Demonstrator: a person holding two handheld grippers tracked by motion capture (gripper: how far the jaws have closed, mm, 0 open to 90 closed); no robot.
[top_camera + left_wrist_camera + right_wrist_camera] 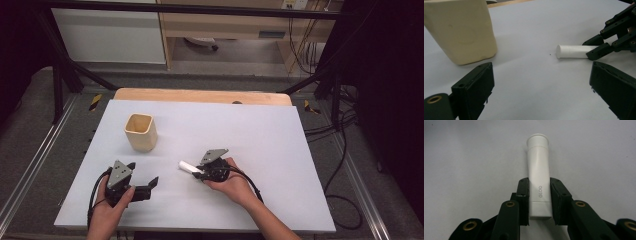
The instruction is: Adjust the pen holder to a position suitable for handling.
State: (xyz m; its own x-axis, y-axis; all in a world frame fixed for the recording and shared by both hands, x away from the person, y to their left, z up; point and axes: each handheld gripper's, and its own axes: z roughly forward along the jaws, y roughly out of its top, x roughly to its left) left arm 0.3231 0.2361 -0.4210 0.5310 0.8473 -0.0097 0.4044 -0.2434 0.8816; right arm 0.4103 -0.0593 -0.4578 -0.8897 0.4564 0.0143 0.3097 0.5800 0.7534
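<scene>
My right gripper (539, 202) has its jaws tight on the white tube (538, 175), low on the white surface (280, 150) near the cup (140, 132), my left gripper (142, 187) waits wide open, so lifting comes next.

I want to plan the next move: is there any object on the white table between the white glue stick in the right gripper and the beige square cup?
Nothing visible stands between them. The right gripper is shut on the white plastic glue stick, and only bare white table lies between it and the beige square cup. The open left gripper sits nearer the person, off that line.
</scene>
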